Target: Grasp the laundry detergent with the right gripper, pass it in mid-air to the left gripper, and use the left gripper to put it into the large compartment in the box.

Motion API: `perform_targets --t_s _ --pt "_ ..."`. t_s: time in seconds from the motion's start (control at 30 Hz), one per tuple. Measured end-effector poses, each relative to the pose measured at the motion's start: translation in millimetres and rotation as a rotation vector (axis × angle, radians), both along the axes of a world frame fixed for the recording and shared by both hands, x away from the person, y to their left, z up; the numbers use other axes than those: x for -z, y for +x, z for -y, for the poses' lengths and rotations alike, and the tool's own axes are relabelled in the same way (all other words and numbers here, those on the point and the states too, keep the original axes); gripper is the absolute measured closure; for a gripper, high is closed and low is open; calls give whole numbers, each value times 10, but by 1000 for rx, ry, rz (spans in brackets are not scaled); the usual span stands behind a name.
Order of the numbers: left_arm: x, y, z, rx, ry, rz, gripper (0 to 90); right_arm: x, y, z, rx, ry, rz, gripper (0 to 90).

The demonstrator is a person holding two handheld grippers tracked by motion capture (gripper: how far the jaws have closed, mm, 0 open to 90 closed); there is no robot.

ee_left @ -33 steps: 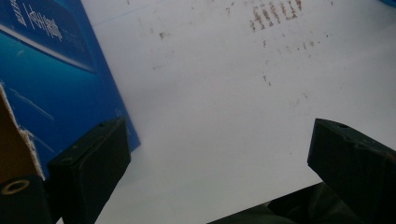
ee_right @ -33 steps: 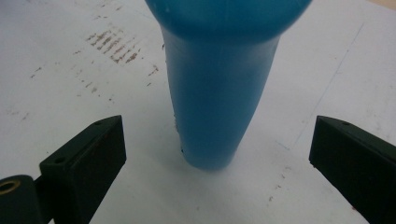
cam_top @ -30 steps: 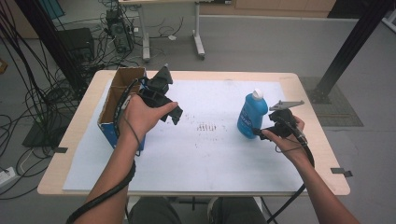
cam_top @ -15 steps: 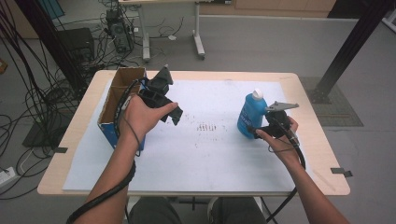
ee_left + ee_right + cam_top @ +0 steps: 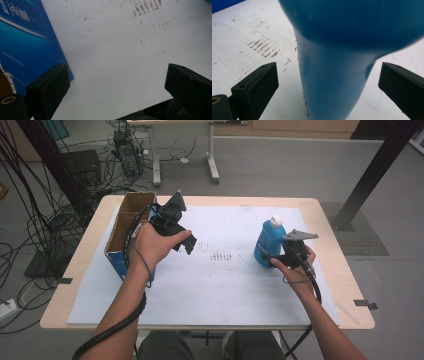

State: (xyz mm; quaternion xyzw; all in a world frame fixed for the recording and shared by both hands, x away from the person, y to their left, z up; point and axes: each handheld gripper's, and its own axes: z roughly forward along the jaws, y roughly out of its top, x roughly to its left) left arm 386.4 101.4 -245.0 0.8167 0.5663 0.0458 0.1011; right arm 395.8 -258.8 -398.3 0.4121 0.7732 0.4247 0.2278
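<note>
Counter (image 5: pixel 210 330) carries a white sheet (image 5: pixel 220 285) with an open cardboard box (image 5: pixel 125 227) at its left edge. Blue bottle (image 5: pixel 269 242) stands upright well right of the box. Right tool (image 5: pixel 272 261) straddles the bottle, jaws released wide either side. Left tool (image 5: pixel 187 240) hangs released just beside the box.

Cardboard box (image 5: pixel 131 227) (open-topped) on stained white sheet (image 5: pixel 220 285).

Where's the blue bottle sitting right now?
In the high view the blue bottle stands upright on the white mat, right side, between the open jaws of the right hand-held gripper.
</note>
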Motion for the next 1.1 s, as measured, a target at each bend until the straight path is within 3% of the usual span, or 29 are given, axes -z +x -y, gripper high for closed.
perform_targets --t_s 0.53,1.1 --pt "22 22 15 4 2 -4 64 107 41 -71 15 19 43 23" --pt "6 41 64 10 -1 3 64 92 49 -63 17 39 82 18"
